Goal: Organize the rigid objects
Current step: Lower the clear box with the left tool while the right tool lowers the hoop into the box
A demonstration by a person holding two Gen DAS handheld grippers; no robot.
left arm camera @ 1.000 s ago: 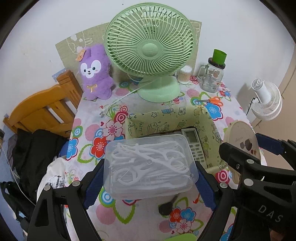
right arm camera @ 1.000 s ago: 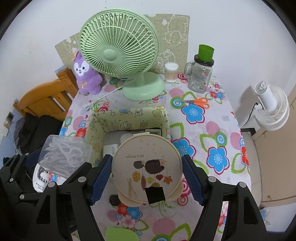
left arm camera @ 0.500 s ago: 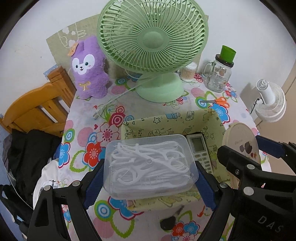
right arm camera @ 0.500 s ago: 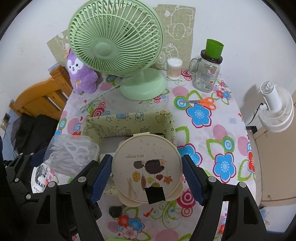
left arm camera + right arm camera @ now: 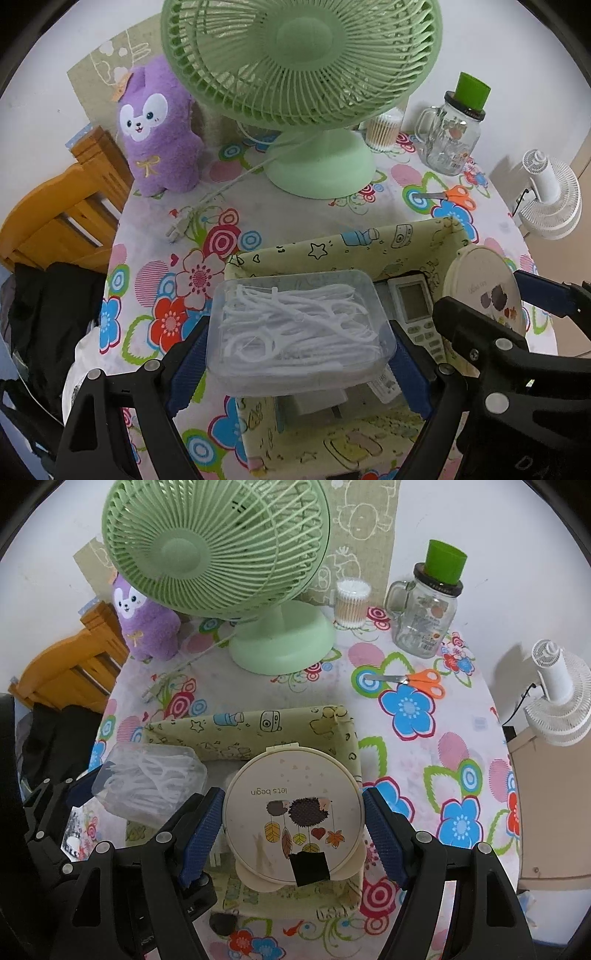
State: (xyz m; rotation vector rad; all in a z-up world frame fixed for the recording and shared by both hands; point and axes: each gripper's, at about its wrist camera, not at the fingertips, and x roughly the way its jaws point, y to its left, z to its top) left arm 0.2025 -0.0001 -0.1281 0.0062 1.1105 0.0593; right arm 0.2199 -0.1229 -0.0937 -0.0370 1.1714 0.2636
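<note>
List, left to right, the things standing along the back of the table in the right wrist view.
purple plush toy → green desk fan → tub of cotton swabs → glass mug jar with the green cup on top

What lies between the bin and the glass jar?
Only the orange scissors, flat on the tablecloth. The right wrist view shows this best: the bin sits nearer, the jar by the wall.
</note>
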